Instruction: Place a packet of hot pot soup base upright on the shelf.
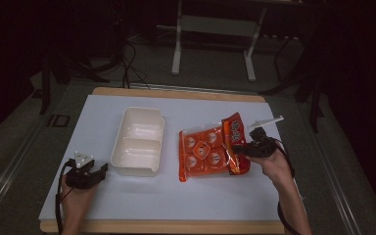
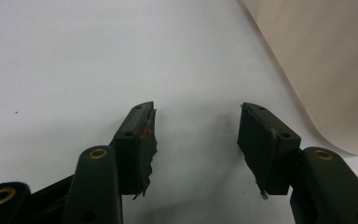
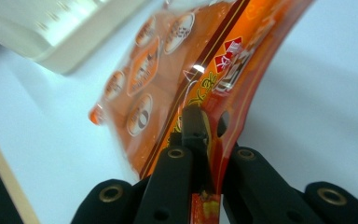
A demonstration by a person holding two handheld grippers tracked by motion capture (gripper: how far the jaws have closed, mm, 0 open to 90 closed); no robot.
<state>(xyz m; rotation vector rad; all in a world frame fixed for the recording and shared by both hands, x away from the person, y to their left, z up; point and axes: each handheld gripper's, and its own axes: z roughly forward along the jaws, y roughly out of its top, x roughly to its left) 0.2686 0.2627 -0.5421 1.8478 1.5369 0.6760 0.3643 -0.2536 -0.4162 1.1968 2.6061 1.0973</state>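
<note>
— So where is the glossy orange plastic snack packet [image 1: 210,149] held?
— Its right edge is pinched between the closed right gripper [image 1: 247,148] jaws, beside the cream plastic two-compartment tray [image 1: 138,142].
— And the left gripper [image 2: 196,135]?
— Its jaws are spread, empty, over the white table [image 1: 142,196].

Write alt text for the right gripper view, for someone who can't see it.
The right gripper has its two black jaws shut on the edge of an orange snack bag, which curves up and away over a white table. A cream plastic container sits blurred at the upper left.
</note>
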